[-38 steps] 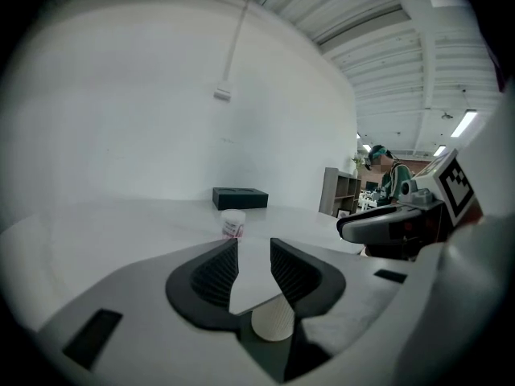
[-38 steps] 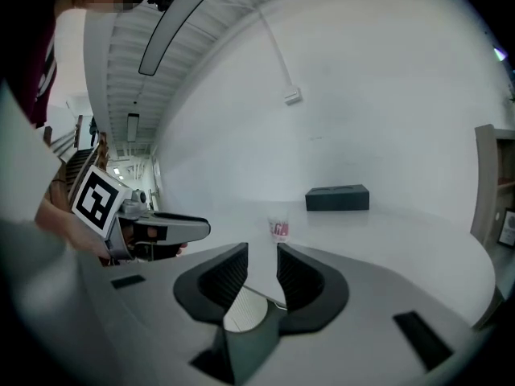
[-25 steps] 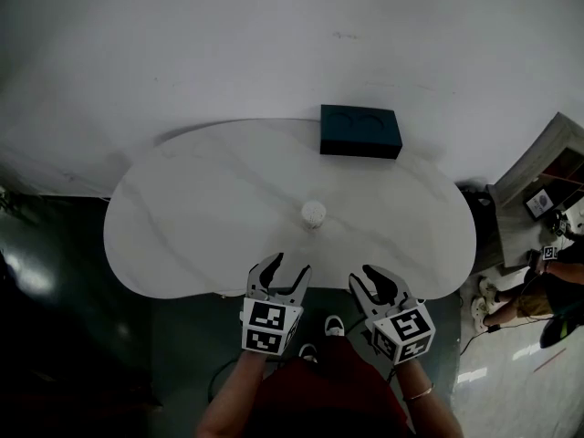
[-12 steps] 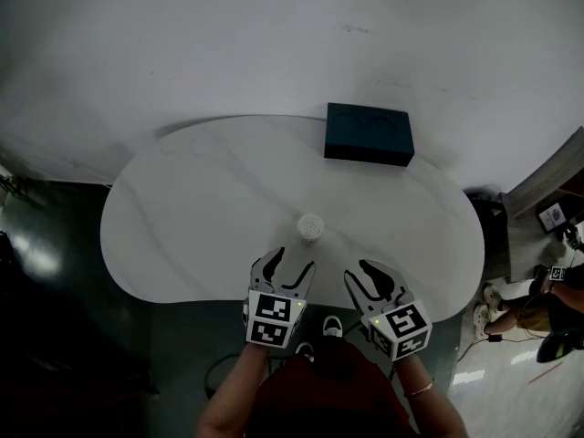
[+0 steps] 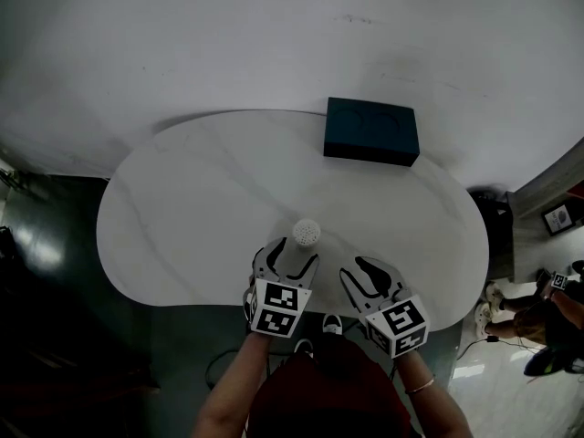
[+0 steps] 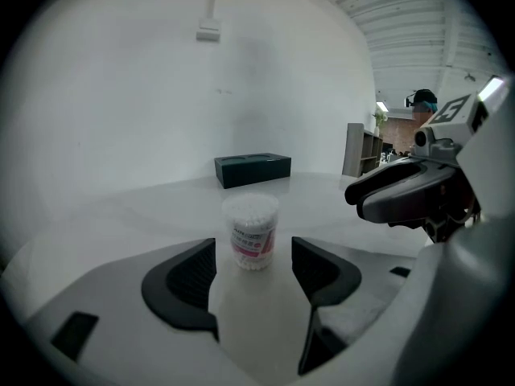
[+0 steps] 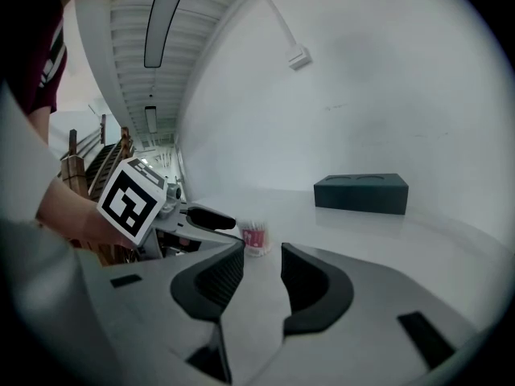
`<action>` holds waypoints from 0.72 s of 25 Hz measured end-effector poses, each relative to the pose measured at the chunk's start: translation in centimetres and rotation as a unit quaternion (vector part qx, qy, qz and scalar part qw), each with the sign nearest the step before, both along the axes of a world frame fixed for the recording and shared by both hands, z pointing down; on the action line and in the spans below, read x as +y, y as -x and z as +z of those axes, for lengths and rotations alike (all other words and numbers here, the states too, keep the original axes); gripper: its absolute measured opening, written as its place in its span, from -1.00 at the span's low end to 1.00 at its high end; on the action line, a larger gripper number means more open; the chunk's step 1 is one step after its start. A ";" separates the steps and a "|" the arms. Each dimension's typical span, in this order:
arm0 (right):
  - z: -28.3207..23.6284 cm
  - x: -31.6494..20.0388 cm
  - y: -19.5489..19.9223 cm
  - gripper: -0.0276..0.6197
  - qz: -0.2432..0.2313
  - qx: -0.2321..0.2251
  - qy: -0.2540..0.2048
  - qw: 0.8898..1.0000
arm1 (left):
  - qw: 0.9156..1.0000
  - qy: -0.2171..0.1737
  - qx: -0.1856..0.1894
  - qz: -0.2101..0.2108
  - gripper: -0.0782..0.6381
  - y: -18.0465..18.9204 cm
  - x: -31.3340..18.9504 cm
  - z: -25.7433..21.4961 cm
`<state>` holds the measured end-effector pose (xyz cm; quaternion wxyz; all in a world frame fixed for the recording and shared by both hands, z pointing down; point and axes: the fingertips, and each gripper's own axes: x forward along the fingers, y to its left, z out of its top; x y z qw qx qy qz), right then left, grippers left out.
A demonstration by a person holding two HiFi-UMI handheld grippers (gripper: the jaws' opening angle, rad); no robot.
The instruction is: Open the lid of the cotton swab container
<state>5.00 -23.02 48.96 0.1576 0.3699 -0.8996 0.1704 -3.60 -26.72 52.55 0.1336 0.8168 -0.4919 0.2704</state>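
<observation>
Between the spread fingers of the left gripper, in the gap just ahead of the tips, stood the cotton swab container. The pads did not touch it, and these fingers had just been opening wide. The container stood upright on the bench, its long axis vertical, its lid on top and closed. White swab tips showed through the clear wall above a pink and red label.

To the right, well apart from the container, the right gripper held its fingers partly apart with nothing between them; they too had just been opening. In its own view the container stood farther ahead, beside the left gripper's dark finger.

Nothing lay between either gripper and the container. A dark box sat at the far edge of the pale, rounded bench, well beyond the container, against a white wall.

Both grippers reached over the near edge of the bench, tilted downward, side by side, marker cubes facing up. The person's forearms ran back toward the body.
</observation>
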 end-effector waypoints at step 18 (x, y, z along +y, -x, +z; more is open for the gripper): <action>0.5 -1.1 -0.7 -0.50 -0.005 0.007 0.011 1.000 | 0.999 0.014 -0.030 -0.003 -0.02 -1.1 -3.2 1.9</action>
